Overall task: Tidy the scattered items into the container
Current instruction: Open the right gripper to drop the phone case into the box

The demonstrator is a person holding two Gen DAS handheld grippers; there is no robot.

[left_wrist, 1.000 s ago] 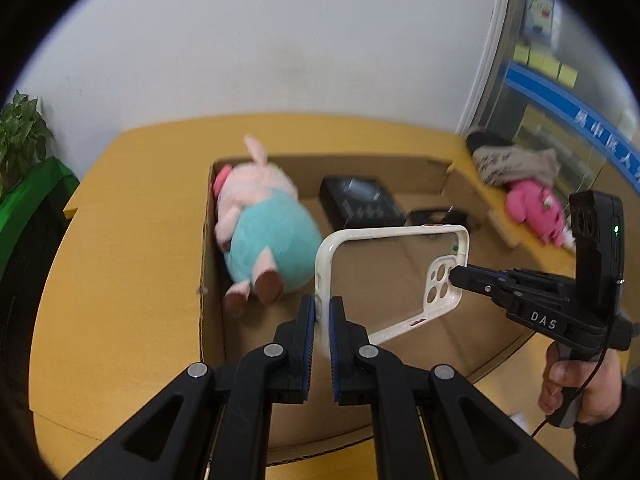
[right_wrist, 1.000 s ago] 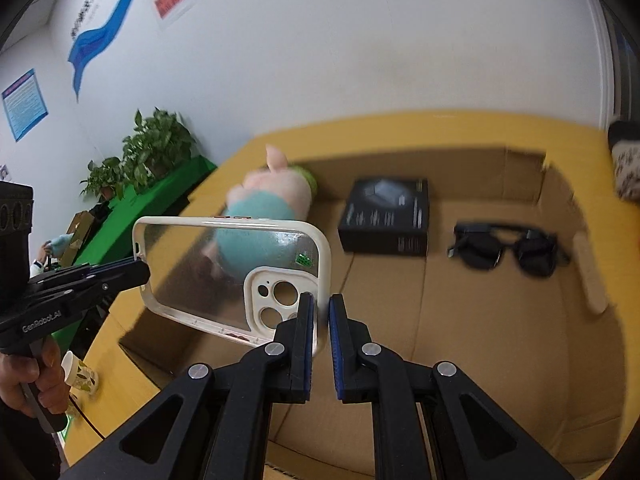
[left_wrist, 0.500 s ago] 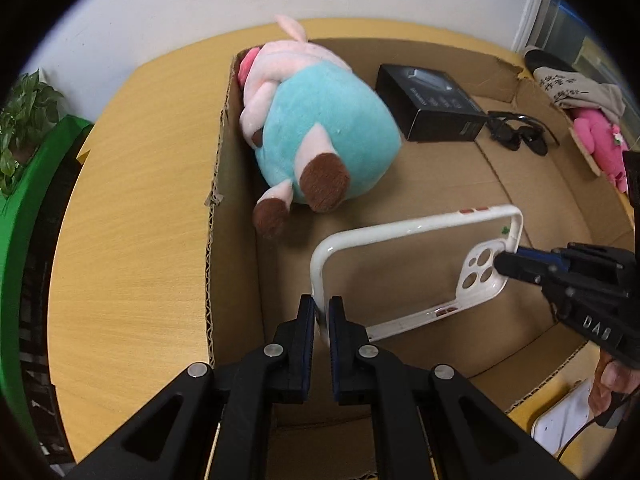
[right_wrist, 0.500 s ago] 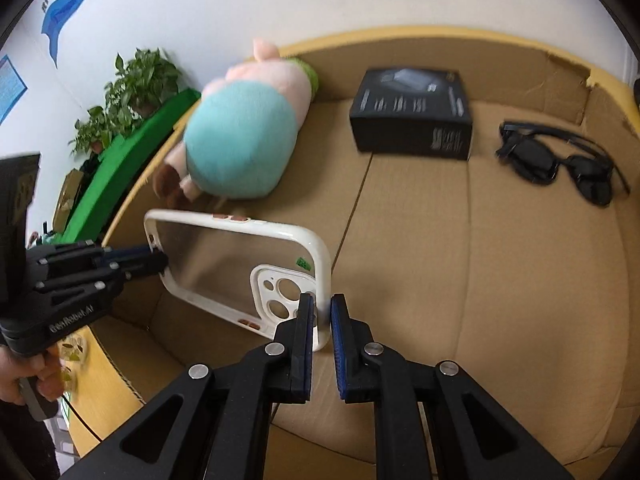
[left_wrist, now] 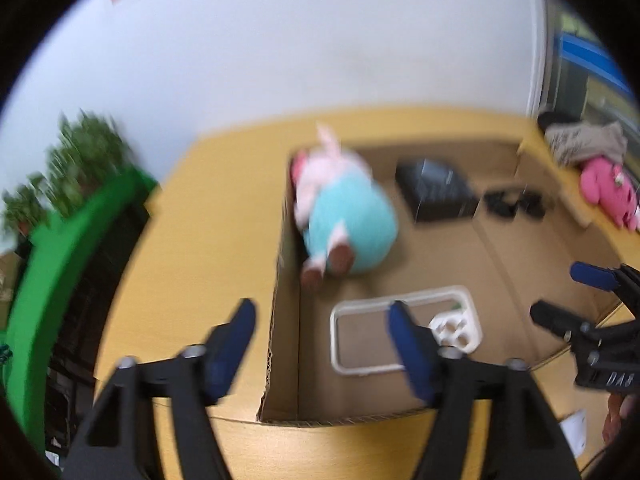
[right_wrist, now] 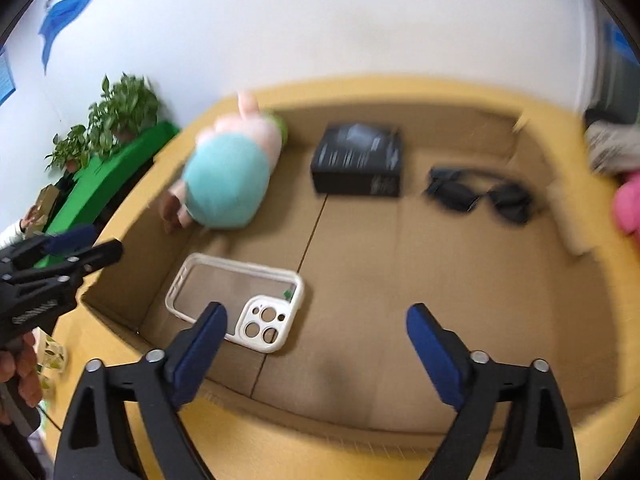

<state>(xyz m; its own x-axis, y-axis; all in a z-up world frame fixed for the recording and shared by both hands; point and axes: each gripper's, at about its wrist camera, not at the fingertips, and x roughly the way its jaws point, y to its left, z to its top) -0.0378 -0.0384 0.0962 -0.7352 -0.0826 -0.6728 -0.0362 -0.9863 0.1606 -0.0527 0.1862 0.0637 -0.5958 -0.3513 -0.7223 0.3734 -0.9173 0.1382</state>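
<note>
A white-rimmed clear phone case (right_wrist: 236,300) lies flat on the floor of the open cardboard box (right_wrist: 400,280), near its front left corner; it also shows in the left wrist view (left_wrist: 404,330). My left gripper (left_wrist: 320,320) is open and empty above the box's left wall (left_wrist: 286,280). My right gripper (right_wrist: 316,322) is open and empty above the box's front, the case just beyond its left finger. Each gripper shows in the other's view.
In the box lie a teal and pink plush pig (right_wrist: 228,176), a black box (right_wrist: 358,164) and black sunglasses (right_wrist: 478,196). A pink plush (left_wrist: 608,192) and a grey cloth (left_wrist: 584,140) lie on the yellow table right of the box. Green plants (right_wrist: 116,120) stand at the left.
Both grippers have opened and let go of the phone case, which now lies flat in the box. Both have pulled up and back from it.
</note>
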